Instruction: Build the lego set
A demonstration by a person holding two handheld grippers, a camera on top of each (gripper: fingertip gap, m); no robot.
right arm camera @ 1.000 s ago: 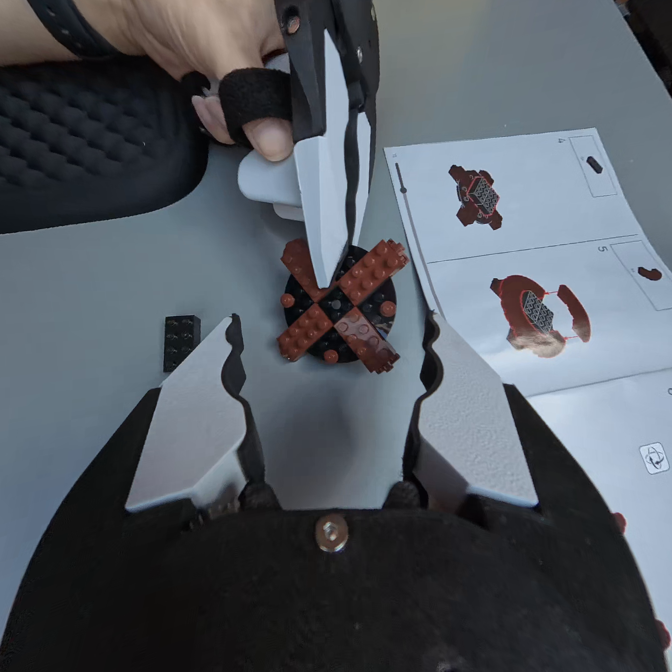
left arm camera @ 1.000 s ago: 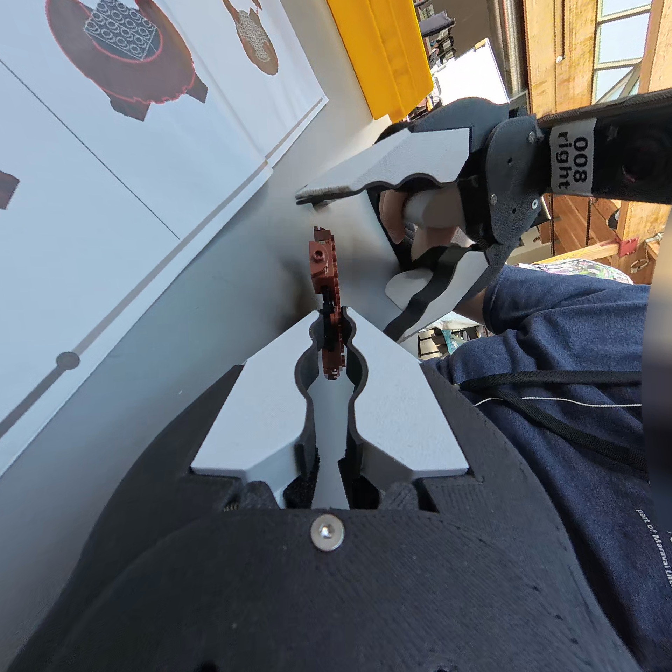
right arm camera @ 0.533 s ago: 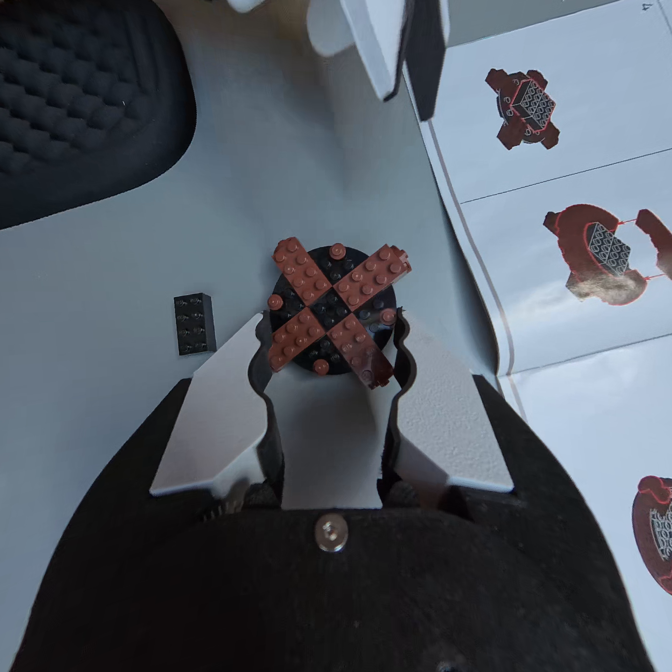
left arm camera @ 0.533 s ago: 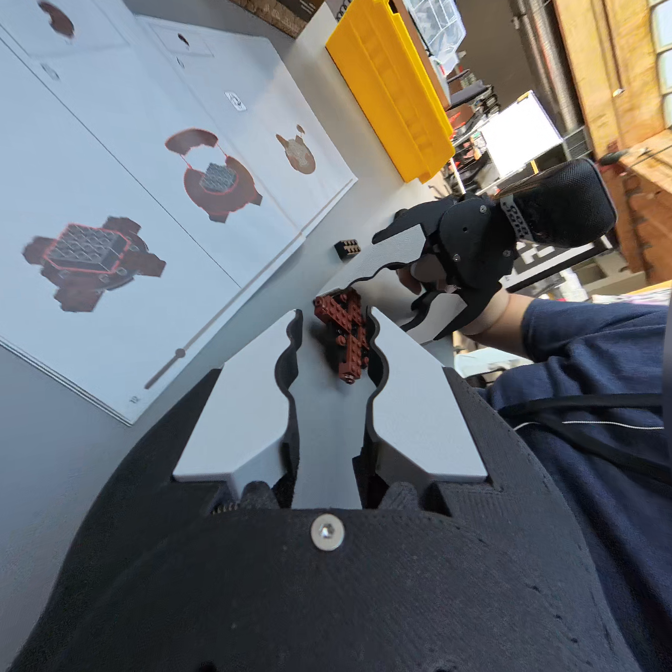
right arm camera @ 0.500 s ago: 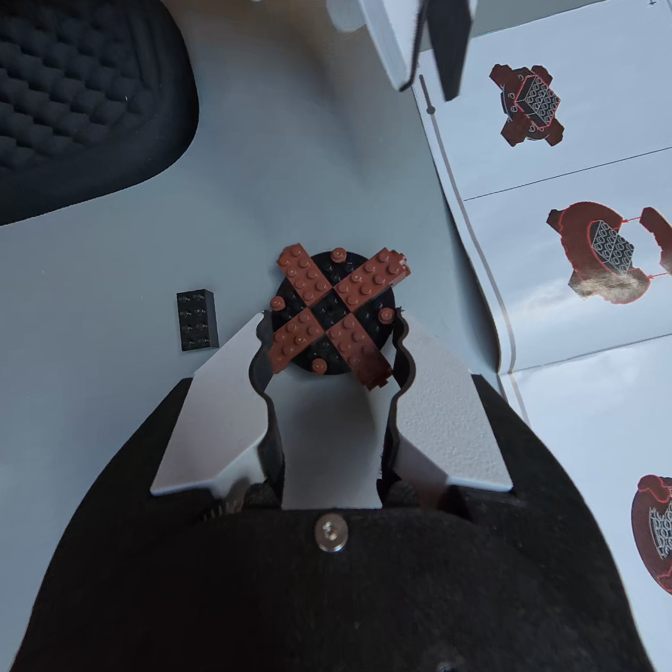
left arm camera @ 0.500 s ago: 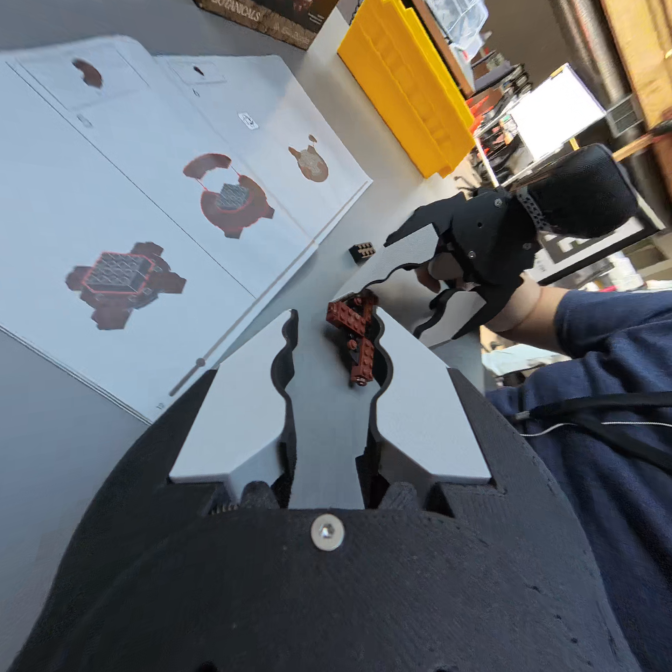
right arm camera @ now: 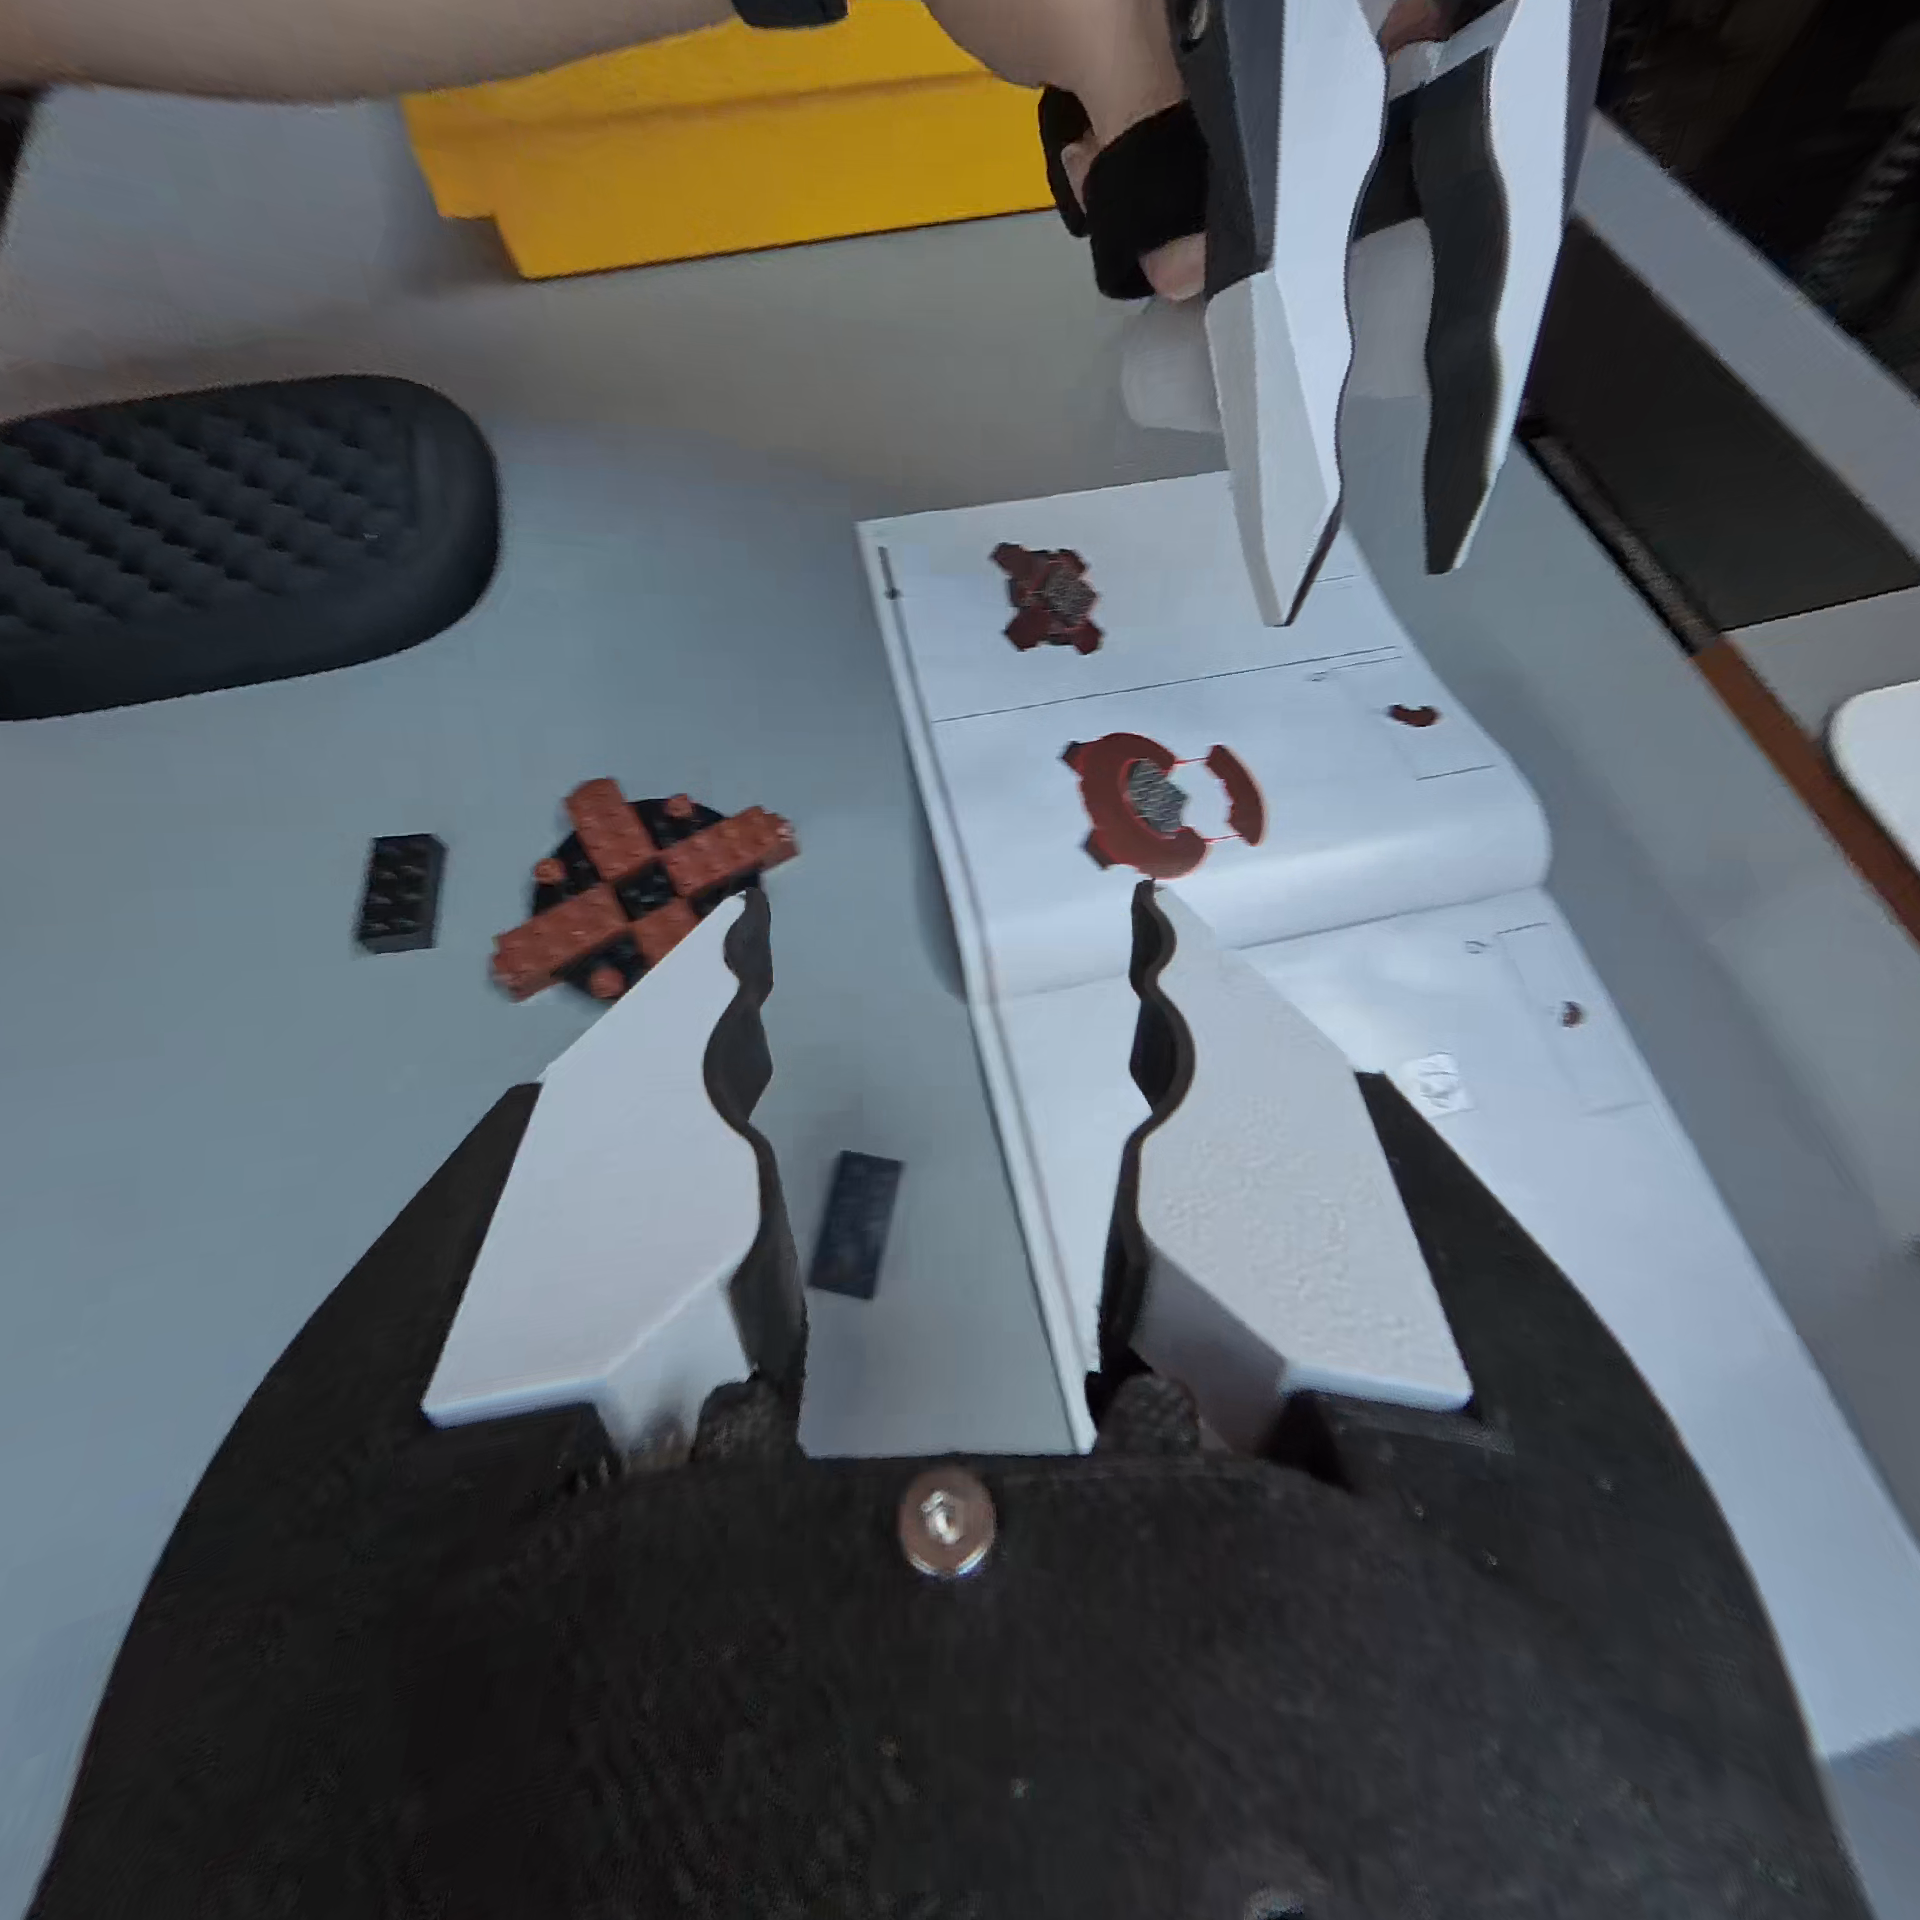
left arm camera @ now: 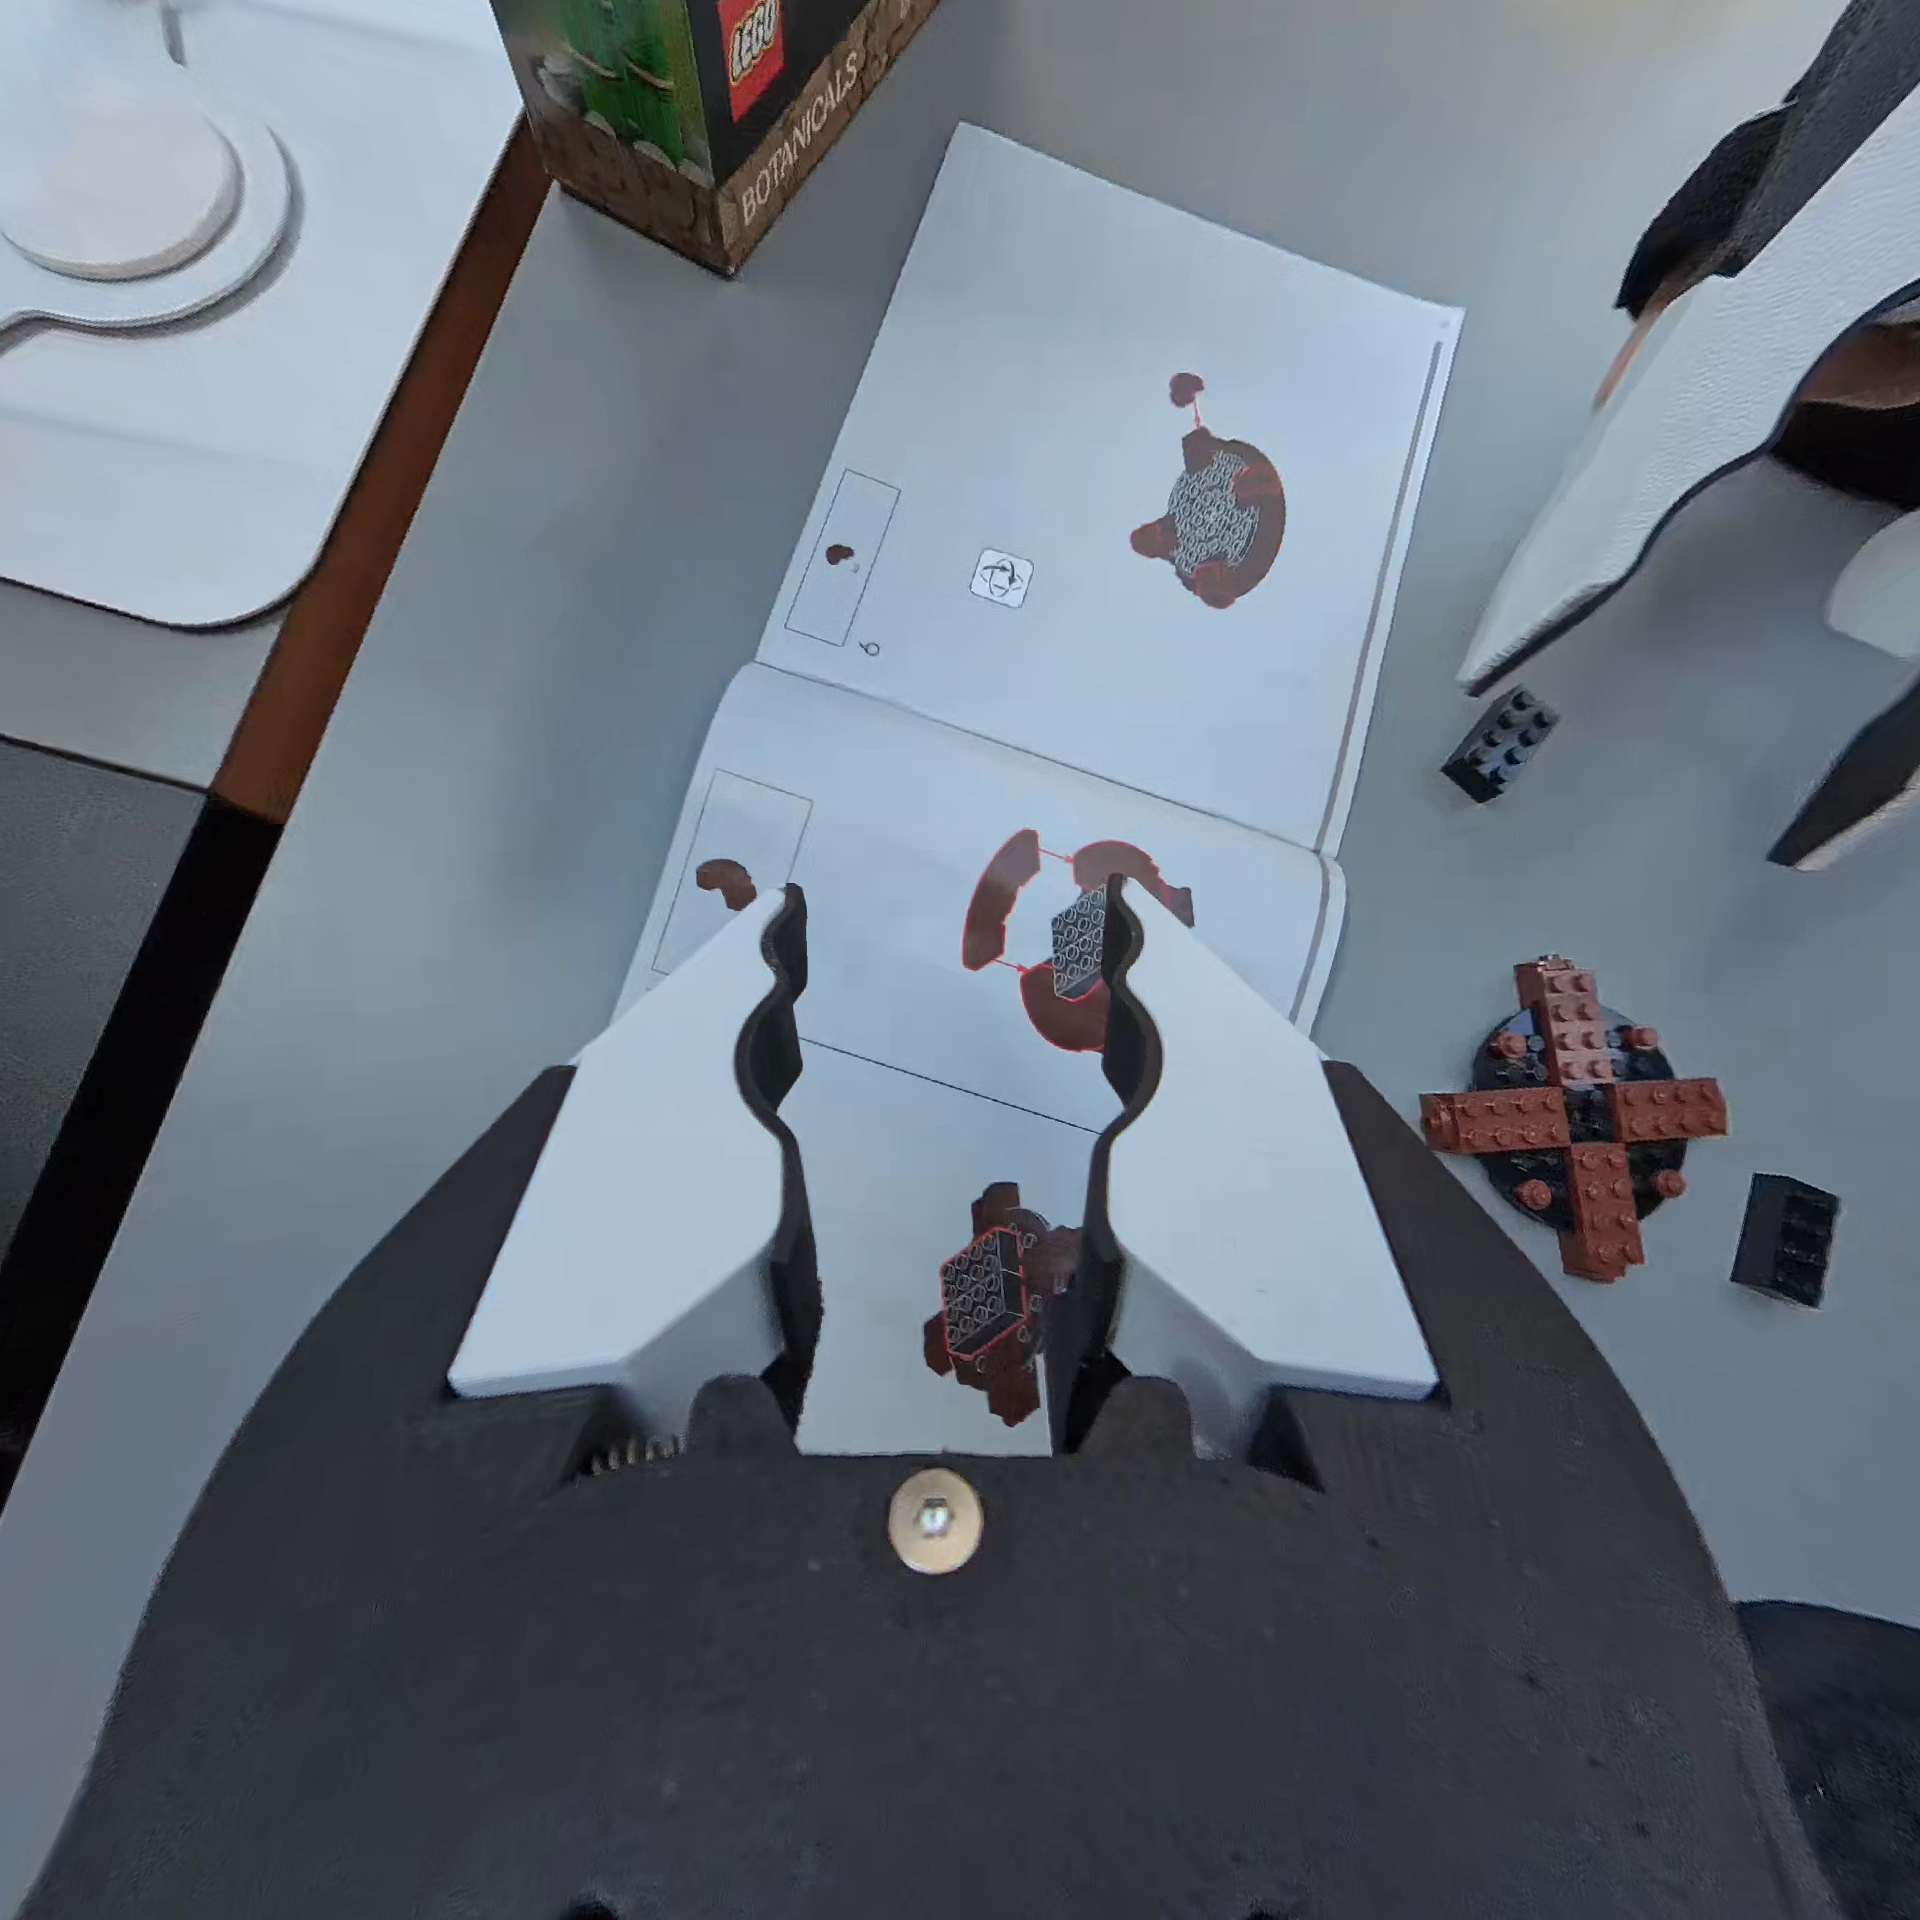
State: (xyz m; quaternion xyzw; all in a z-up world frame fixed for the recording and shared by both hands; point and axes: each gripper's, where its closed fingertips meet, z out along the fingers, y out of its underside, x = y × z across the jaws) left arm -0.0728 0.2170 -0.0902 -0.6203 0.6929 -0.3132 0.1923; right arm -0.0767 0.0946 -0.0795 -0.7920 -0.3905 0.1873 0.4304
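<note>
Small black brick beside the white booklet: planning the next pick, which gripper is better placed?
Probably right: the small black brick sits framed by the open right gripper; the open left gripper hovers over the white booklet.

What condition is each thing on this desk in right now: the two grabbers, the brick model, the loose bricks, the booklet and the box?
Left gripper: open, empty, above the booklet.
Right gripper: open, empty.
Round model: flat on the desk, brown cross on a black disc, not held.
Black brick: loose, beside the model.
Second black brick: loose, lying apart.
Booklet: open, flat.
Box: upright; cannot tell whether it is open.
</note>
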